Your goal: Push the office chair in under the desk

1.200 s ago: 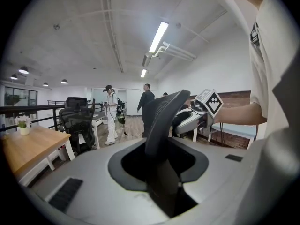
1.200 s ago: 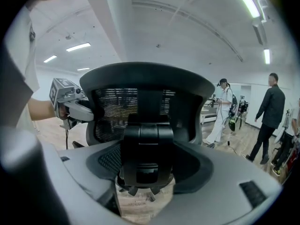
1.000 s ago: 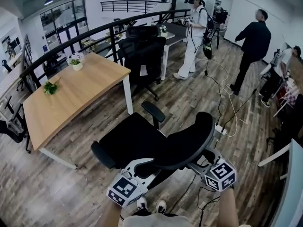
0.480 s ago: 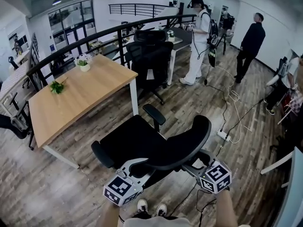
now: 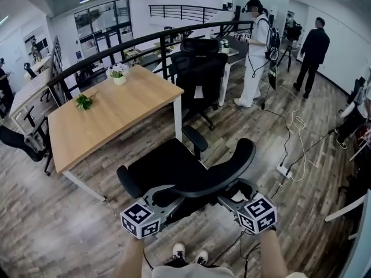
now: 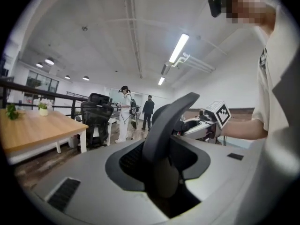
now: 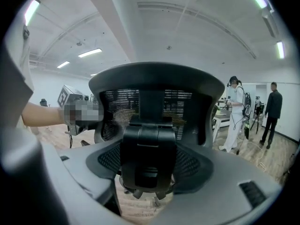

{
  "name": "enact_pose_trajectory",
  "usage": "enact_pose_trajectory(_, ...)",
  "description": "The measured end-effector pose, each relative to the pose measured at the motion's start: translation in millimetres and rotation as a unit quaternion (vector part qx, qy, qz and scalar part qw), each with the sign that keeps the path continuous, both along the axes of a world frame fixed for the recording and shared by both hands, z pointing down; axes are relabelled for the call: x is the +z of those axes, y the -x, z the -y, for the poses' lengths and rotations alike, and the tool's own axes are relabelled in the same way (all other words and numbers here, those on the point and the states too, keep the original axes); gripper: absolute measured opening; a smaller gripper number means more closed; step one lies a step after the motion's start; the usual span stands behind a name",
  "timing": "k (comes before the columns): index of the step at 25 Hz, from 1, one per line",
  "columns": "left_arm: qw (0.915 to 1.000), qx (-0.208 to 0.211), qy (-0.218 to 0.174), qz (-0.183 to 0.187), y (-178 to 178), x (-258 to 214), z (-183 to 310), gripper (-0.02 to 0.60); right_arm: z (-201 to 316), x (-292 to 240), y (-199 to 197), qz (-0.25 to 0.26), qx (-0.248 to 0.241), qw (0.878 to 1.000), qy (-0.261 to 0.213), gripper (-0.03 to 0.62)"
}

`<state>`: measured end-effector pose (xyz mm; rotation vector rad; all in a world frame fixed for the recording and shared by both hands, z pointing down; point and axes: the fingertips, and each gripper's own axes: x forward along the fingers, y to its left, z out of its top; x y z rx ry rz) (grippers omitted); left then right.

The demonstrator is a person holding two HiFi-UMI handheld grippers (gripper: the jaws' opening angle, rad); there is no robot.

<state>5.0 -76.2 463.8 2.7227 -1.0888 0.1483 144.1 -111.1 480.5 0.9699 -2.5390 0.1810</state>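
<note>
The main risk is a loose hold. The left claw (image 5: 164, 194) straddles the side edge of the backrest (image 5: 223, 172) with space on both sides, and its jaws have just been opening with that edge between them. The right claw (image 5: 231, 194) is also wide, set around the black bracket on the back of the backrest without pinching it. If one side pushes harder than the other, I judge the seat could swivel on its post and a claw could slide off the curved rim.

The far armrest (image 5: 196, 138) is close to the counter's white corner leg (image 5: 178, 116). A skewed push could drive it into that leg or catch it on the counter (image 5: 110, 120) edge. A cable (image 5: 246, 249) on the floor by the person's feet could trip a step forward.

The office chair (image 5: 168, 168) is black, with a broad padded seat, a curved mesh backrest and two padded armrests. It stands on the wooden floor just beside the near long edge of the pale wood counter. The seat faces the counter but is not yet under it. Its base is hidden beneath the seat.
</note>
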Motion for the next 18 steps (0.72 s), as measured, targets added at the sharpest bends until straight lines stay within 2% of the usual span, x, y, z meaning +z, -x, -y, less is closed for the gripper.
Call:
enact_pose_trajectory(2, 0.9998, -0.004, 0.007, -0.019, 7.9, 1.3, 1.5, 0.193, 1.5, 0.4, 7.6, 0.000, 0.001, 1.000, 0.000, 0.330)
enact_pose_trajectory(6, 0.9999, -0.013, 0.006, -0.010, 21.5, -0.1, 5.9, 0.193, 5.7, -0.8, 21.2, -0.002, 0.000, 1.000, 0.000, 0.330)
enact_pose_trajectory(11, 0.9998, 0.009, 0.014, -0.007, 29.2, -1.8, 11.7, 0.193, 11.0, -2.1, 29.6, -0.006, 0.007, 1.000, 0.006, 0.328)
enact_pose_trajectory(18, 0.9993, 0.018, 0.015, -0.030, 41.7, -3.8, 16.9, 0.192, 15.0, -5.2, 43.1, -0.003, 0.001, 1.000, 0.008, 0.331)
